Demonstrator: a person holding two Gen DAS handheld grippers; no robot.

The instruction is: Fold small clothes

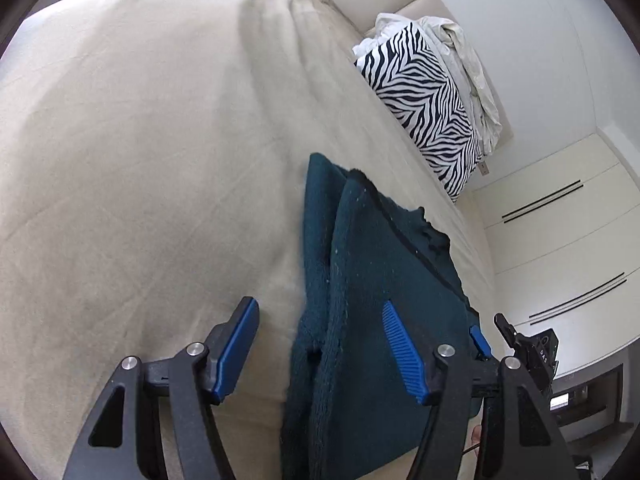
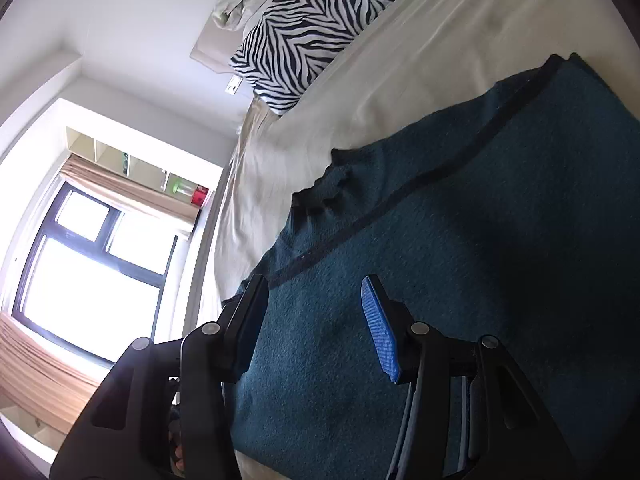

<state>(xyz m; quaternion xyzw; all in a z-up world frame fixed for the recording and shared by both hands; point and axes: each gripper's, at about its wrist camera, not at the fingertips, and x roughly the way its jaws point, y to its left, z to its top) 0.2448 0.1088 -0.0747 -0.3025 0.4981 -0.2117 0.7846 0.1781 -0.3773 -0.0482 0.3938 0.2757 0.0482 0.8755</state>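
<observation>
In the left wrist view, the left tool [image 1: 320,344] has its blue ribbed pads apart. Its nine o'clock pad [image 1: 236,350] stands over the bare beige bed sheet [image 1: 140,160]; its three o'clock pad [image 1: 404,352] is in front of the dark teal fleecy garment [image 1: 360,280] — whether it touches the cloth cannot be told. The garment lies folded over itself on the bed, running from six o'clock up to about twelve of the tool, with a dark-stitched edge along its upper layer; most of it sits between the pads and toward three o'clock. At one o'clock, well apart, a black-and-white zebra-striped pillow [image 1: 424,108] leans by the cream headboard. At four o'clock the tip of the right tool [image 1: 492,334] shows just beside the garment's far edge.

In the right wrist view, the right tool [image 2: 316,328] likewise has its pads apart, clamped on nothing — the teal garment [image 2: 460,240] spreads flat between and beyond them, filling the view from six round to two o'clock. The zebra pillow [image 2: 320,20] lies at twelve o'clock, and a bright window [image 2: 92,272] at nine.
</observation>
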